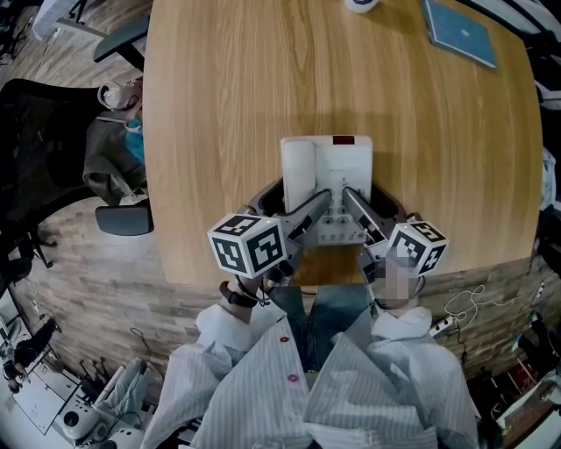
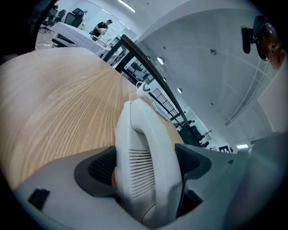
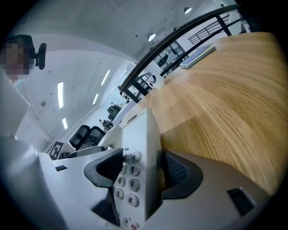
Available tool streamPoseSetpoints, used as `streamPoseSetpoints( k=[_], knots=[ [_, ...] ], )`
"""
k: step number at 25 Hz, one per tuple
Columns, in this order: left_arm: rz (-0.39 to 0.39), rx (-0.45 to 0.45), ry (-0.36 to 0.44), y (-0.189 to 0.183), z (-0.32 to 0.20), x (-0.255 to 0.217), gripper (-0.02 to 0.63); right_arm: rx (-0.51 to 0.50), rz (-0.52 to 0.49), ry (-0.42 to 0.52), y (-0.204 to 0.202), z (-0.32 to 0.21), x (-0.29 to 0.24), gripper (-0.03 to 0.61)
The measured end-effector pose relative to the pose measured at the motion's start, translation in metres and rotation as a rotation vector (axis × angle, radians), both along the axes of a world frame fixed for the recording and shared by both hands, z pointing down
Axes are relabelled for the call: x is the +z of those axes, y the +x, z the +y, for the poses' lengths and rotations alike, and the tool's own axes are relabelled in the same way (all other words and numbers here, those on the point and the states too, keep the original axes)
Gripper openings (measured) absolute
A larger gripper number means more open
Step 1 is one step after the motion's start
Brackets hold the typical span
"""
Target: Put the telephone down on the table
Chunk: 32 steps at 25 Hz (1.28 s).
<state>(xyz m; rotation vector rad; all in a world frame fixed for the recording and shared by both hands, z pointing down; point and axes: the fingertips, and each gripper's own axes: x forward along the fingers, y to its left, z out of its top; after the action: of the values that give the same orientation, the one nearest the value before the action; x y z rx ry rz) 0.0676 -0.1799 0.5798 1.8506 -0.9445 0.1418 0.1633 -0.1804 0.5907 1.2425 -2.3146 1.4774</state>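
Note:
A white desk telephone (image 1: 337, 171) is over the near edge of the round wooden table (image 1: 237, 88), with its handset on the left and its keypad on the right. My left gripper (image 1: 294, 198) is shut on the handset side. In the left gripper view the handset (image 2: 144, 152) fills the gap between the dark pads (image 2: 101, 166). My right gripper (image 1: 370, 202) is shut on the keypad side, and the number keys (image 3: 128, 175) show between its jaws. I cannot tell whether the telephone's base touches the wood.
A blue-grey notebook (image 1: 460, 33) lies at the table's far right and a white cup (image 1: 361, 4) at the far edge. A black office chair (image 1: 44, 131) stands to the left. A power strip with cables (image 1: 441, 326) lies on the floor to the right.

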Motion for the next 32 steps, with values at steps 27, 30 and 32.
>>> streamPoseSetpoints(
  k=[27,30,32],
  knots=[
    [-0.058,0.030,-0.060,-0.0004,0.0048,0.0031,0.416,-0.021,0.013,-0.012,0.0007,0.0011,-0.0010,0.270],
    [-0.068,0.026,-0.066,-0.0020,0.0061,0.0026,0.416,-0.019,0.023,-0.016,0.0009,0.0017,-0.0010,0.270],
    [-0.070,0.027,-0.069,-0.0035,0.0066,0.0016,0.416,-0.017,0.029,-0.019,0.0008,0.0013,-0.0017,0.270]
  ],
)
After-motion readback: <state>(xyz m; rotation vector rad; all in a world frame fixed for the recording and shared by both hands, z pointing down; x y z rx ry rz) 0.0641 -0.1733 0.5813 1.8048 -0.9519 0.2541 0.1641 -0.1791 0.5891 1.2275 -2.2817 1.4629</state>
